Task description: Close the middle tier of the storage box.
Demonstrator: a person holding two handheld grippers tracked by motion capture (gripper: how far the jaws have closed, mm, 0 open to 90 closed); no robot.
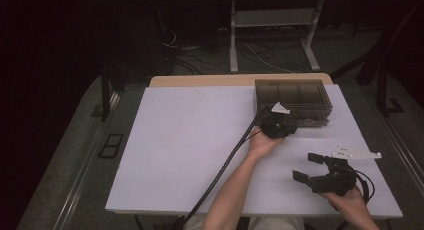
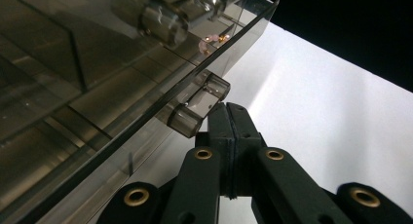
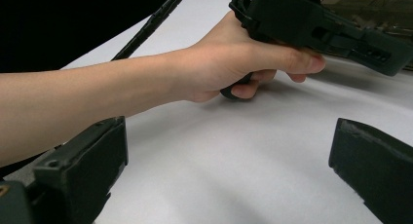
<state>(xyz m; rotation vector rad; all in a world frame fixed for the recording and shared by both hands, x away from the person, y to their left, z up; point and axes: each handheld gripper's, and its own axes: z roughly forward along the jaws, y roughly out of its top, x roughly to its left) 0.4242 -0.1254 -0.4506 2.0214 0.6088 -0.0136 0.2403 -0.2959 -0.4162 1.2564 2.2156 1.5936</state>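
Left claw (image 2: pixel 229 112) jaws together by smoky box (image 1: pixel 292 97) latch; right claw (image 1: pixel 306 167) apart.

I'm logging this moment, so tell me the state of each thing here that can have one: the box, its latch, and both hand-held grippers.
Box: smoky clear plastic, lid down, standing on the table's far right.
Latch: against the box front; whether it is fastened, I cannot tell.
Left hand-held gripper: jaws shut, tips at the latch, nothing between them.
Right hand-held gripper: jaws open, empty, over the white table.
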